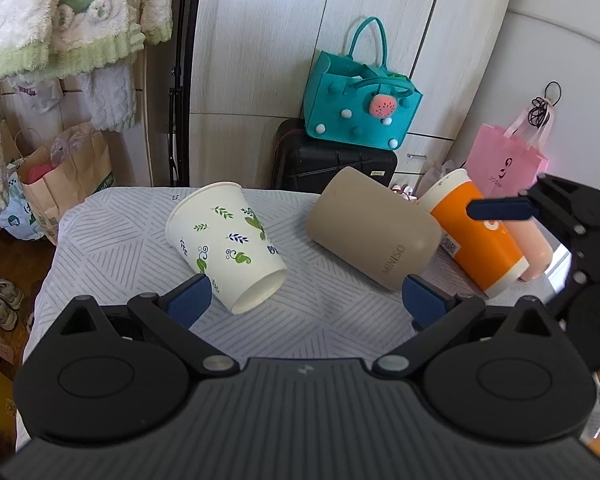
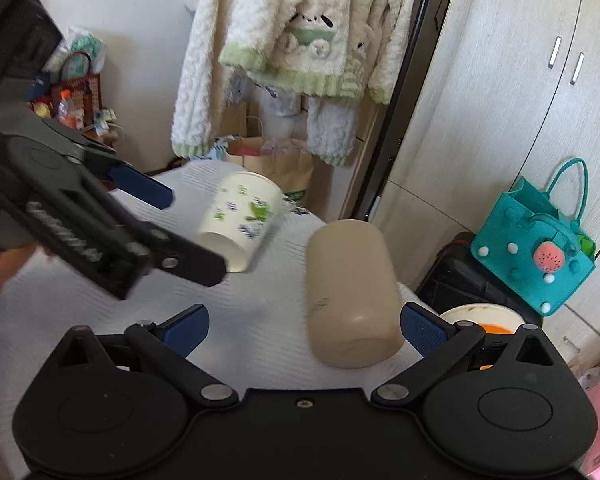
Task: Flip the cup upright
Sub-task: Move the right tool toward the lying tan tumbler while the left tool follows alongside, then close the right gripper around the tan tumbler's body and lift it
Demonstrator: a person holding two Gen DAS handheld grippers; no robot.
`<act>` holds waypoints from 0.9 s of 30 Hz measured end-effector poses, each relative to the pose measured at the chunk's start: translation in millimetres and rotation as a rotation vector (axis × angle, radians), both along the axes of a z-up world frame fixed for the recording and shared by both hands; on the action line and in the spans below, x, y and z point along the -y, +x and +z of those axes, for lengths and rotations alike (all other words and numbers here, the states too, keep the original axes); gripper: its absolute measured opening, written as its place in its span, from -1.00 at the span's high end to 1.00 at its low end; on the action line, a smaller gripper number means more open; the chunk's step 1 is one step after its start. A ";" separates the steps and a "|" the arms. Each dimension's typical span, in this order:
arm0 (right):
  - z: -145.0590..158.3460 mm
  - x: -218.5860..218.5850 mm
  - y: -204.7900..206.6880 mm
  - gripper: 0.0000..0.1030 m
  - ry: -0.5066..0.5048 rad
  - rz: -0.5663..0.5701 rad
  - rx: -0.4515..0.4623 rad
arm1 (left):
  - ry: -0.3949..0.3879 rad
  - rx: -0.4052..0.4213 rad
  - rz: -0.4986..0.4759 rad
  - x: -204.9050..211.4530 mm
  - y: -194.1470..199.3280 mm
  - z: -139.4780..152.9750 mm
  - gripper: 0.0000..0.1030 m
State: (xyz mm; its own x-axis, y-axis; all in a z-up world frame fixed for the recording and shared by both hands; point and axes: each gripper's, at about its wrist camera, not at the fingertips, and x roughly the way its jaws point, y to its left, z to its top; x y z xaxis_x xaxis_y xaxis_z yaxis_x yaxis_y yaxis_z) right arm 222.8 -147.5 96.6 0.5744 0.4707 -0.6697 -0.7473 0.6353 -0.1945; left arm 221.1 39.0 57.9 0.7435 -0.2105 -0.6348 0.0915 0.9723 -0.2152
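A white paper cup with green leaves [image 1: 226,244] lies on its side on the striped tablecloth [image 1: 324,312], its base toward me. A beige MINISO cup [image 1: 374,228] lies on its side to its right. An orange cup [image 1: 476,232] lies further right, with a pink cup [image 1: 534,246] beside it. My left gripper [image 1: 306,300] is open and empty, hovering just in front of the paper cup. My right gripper [image 2: 304,326] is open and empty, close behind the beige cup [image 2: 350,292]. The paper cup [image 2: 240,220] shows further left there, partly behind the left gripper.
A teal felt bag [image 1: 360,108] sits on a black suitcase [image 1: 332,160] behind the table. A pink bag [image 1: 504,164] hangs at right. Fluffy clothes [image 1: 72,20] and paper bags [image 1: 68,180] are at left. Shoes [image 1: 0,300] lie on the floor.
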 end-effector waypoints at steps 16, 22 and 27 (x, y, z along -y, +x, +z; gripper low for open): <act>-24.2 -0.9 52.6 -0.87 -0.007 0.002 -0.071 | -0.016 -0.020 -0.017 -6.5 11.5 -3.7 -0.99; -22.0 -7.4 62.3 -0.81 -0.011 0.037 -0.074 | -0.091 -0.026 -0.025 -16.0 6.0 -2.6 -0.99; -29.5 -16.2 67.2 -0.76 -0.028 0.007 -0.084 | -0.167 -0.050 0.002 -26.0 5.9 -4.9 -0.99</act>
